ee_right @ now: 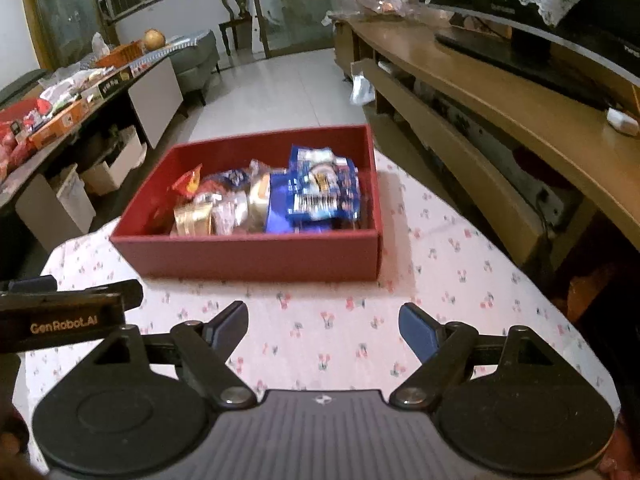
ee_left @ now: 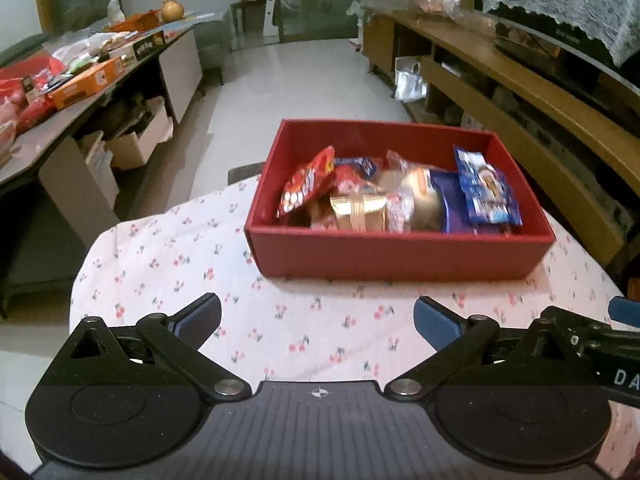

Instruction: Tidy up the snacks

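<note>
A rectangular red cardboard box (ee_left: 400,254) with matte, straight walls and an open top sits on a round table covered by a soft white cloth printed with small red cherries (ee_left: 168,264). Inside the box lies a loose heap of snack packets: a glossy red crinkled bag (ee_left: 307,186) leaning against the left side, a shiny gold foil packet (ee_left: 358,210) in the middle, clear wrapped pieces beside it, and a flat blue plastic pouch with white print (ee_left: 486,190) propped at the right. The left gripper (ee_left: 318,322), black with hinged arms and ribbed blue pads, hangs above the cloth on the near side of the box, its fingers spread wide with nothing between them. The right gripper (ee_right: 323,328), of the same build, is just beside it, fingers also spread and empty, likewise short of the box. Behind, a long grey counter (ee_left: 36,140) carries an orange flat carton (ee_left: 86,82) and other clutter; a curved wooden shelf unit (ee_right: 500,92) runs along the right.
</note>
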Demonstrator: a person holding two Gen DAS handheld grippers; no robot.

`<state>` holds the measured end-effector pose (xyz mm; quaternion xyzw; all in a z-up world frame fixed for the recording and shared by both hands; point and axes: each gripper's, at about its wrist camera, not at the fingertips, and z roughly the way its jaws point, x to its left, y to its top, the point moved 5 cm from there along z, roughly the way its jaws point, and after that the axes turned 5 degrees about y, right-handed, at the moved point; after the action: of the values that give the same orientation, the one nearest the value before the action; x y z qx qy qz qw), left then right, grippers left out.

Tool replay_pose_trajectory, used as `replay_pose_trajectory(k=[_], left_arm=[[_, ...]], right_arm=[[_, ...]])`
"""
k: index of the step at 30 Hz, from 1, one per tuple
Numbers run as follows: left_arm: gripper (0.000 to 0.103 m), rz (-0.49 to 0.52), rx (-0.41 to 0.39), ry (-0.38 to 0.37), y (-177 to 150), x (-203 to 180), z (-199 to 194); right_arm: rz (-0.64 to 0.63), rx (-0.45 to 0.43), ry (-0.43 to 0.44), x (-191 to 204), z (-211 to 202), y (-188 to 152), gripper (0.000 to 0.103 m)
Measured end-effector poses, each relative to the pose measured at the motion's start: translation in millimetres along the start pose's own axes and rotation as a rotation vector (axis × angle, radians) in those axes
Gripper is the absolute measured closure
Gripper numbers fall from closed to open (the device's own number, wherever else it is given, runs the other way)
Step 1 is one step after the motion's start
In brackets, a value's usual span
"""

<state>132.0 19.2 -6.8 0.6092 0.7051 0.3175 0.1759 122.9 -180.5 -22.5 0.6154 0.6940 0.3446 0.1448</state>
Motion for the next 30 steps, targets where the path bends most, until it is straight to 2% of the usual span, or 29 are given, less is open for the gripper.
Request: replay_pose_trajectory(k=[15, 19, 30], left_arm=[[0.0, 0.05, 0.023, -0.034, -45, -7, -27], [0.0, 0.04, 0.039, -0.053, -52, -6, -30], [0.0, 0.051, 0.022, -0.043, -60, -4, -41]], right_arm=[[0.011, 0.032, -0.015, 0, -23, -41, 0.015], [0.013, 0.037, -0.007, 2, -28, -47, 0.015], [0.014, 0.046, -0.005, 6, -38, -64, 0.015]])
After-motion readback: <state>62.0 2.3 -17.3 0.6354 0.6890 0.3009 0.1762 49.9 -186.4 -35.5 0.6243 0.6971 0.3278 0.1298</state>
